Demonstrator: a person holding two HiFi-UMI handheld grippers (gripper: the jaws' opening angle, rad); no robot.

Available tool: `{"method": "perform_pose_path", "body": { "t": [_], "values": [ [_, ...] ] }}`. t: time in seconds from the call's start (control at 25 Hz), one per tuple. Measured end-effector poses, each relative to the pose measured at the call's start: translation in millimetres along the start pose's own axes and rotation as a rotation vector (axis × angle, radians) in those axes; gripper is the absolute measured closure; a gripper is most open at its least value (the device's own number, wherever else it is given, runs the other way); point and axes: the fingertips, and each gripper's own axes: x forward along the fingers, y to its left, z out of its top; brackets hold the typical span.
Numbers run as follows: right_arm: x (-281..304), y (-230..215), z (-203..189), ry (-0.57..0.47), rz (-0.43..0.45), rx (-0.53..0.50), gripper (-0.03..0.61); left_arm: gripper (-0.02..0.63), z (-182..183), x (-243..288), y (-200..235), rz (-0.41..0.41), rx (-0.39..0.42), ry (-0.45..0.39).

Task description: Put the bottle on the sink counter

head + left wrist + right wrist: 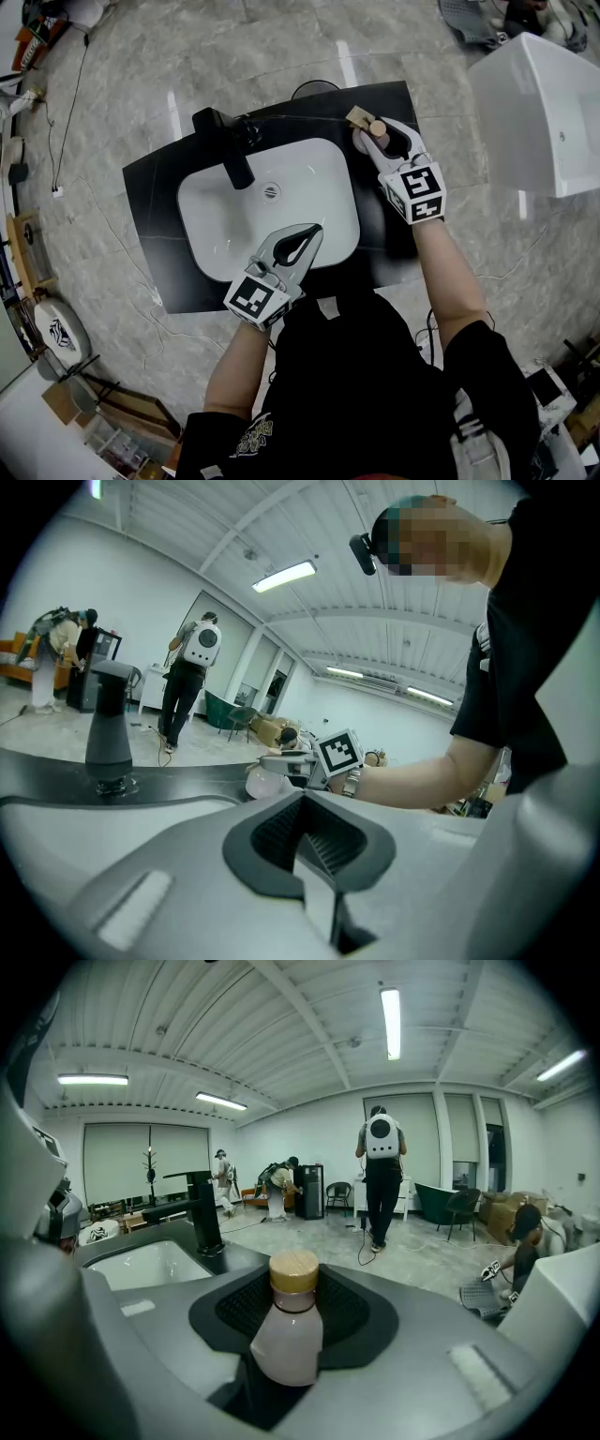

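The pale pink plastic bottle with a round wooden cap (287,1333) sits pinched between the right gripper's (378,142) fingers over the black tabletop (152,232), beside the white sink basin (214,217), where the left gripper's (314,232) fingers are pressed together, empty.

Black faucet (228,145) (upright, angular), white tub (539,117) on grey marbled floor (422,37), thin cable (71,108) trailing left

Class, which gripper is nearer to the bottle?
Right. The right gripper is shut on the bottle at the counter's far right corner; the left gripper hovers over the basin, well apart from it.
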Motion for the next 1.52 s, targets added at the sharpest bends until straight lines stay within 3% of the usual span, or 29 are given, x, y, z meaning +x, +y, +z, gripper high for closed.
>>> {"method": "perform_pose_path", "body": {
  "t": [0.24,0.52,0.96,1.04,1.16,1.52],
  "values": [
    [0,2,-2,0.003,0.000,-0.018,0.411,0.612,-3,-3,0,0.016,-0.007,0.027],
    [-2,1,-3,0.011,0.010,0.024,0.403,0.612,-2,-14,-1,0.033,0.002,-0.002],
    [-44,7,-13,0.030,-0.114,0.059,0.392,0.612,-1,-47,-5,0.055,0.025,0.001],
    [-61,18,-16,0.026,-0.134,0.078,0.437,0.612,-3,-57,-6,0.040,0.020,-0.010],
    [-86,44,-19,0.022,-0.150,0.133,0.552,0.612,-5,-80,-8,0.050,0.022,-0.006],
    [-148,136,0,-0.018,-0.149,0.187,0.555,0.612,-4,-136,-10,0.041,0.047,-0.006]
  ]
}}
